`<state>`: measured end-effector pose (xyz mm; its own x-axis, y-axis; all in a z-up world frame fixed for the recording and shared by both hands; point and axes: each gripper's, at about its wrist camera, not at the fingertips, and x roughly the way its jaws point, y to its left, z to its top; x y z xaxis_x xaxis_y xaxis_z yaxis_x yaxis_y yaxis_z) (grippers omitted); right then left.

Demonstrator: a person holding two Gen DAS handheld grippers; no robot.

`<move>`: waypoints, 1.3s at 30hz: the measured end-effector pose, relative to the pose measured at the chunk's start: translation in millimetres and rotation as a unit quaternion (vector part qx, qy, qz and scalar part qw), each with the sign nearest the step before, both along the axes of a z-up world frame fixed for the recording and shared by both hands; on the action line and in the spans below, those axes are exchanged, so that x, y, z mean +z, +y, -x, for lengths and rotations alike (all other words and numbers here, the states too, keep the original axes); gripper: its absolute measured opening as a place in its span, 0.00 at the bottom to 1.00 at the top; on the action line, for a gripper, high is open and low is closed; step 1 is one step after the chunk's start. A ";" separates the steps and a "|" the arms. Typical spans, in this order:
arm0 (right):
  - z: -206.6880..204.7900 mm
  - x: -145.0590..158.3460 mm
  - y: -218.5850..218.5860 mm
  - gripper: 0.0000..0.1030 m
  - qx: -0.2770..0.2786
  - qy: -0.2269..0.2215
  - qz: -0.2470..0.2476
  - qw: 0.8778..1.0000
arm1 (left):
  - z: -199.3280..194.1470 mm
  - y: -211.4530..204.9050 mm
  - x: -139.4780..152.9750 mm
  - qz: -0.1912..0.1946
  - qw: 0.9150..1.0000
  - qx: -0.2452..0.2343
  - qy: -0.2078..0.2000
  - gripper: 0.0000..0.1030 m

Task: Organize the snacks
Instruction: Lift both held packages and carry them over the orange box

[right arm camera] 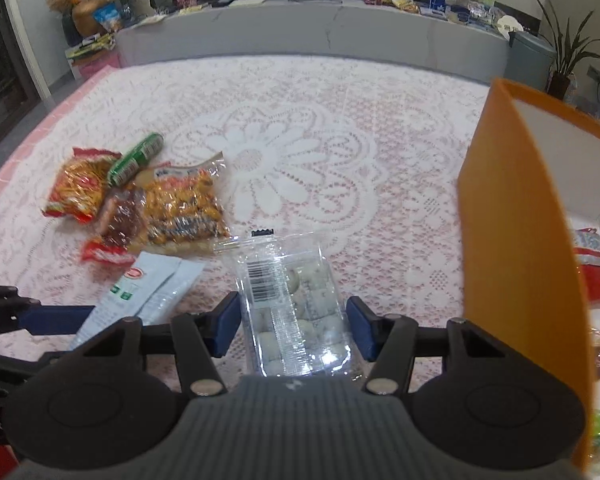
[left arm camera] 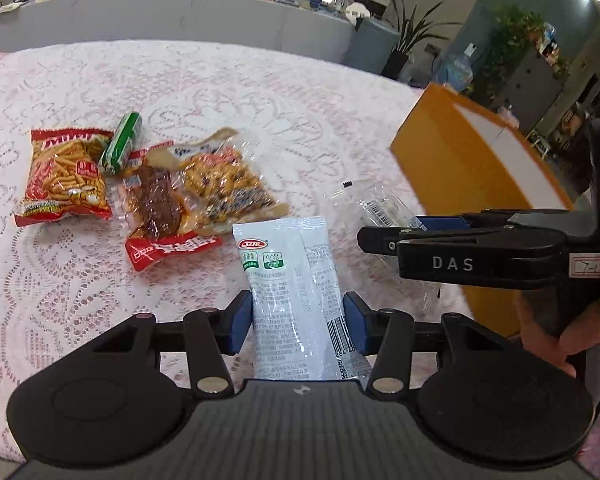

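My left gripper (left arm camera: 298, 322) is shut on a white snack packet (left arm camera: 290, 280), its blue pads pressing both sides. My right gripper (right arm camera: 292, 322) straddles a clear packet of pale round sweets (right arm camera: 296, 312); the pads look just at its edges, so grip is unclear. That clear packet also shows in the left wrist view (left arm camera: 384, 210) under the right gripper's black fingers (left arm camera: 460, 248). The white packet shows in the right wrist view (right arm camera: 140, 292). An orange box (right arm camera: 520, 260) with a white inside stands at the right, holding several snacks.
A pile of snacks lies left of centre on the lace tablecloth (left arm camera: 260, 92): a red chips bag (left arm camera: 66, 178), a green roll (left arm camera: 122, 144), clear bags of brown and yellow snacks (left arm camera: 196, 188). A grey counter (right arm camera: 320, 32) runs behind the table.
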<state>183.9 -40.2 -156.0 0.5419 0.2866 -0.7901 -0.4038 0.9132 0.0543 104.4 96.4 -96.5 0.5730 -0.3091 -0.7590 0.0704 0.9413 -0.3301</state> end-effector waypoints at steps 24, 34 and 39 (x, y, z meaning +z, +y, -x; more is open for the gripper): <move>37.1 115.8 -103.7 0.54 0.003 -0.080 -0.019 0.997 | -19.2 -84.3 95.9 -0.013 0.998 -0.019 -0.063 0.54; 7.6 94.7 -182.6 0.54 -0.053 -0.047 0.030 0.997 | -86.5 -155.3 107.2 -0.008 0.995 -0.075 -0.070 0.54; -8.0 74.4 -201.4 0.54 -0.062 -0.021 0.044 0.997 | -117.3 -192.8 95.2 -0.005 0.993 -0.109 -0.051 0.54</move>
<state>191.9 -241.6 -81.6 0.6024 0.1461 -0.7847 -0.2872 0.9569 -0.0424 221.6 -96.4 -1.4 0.5666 -0.4280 -0.7041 0.3059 0.9027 -0.3025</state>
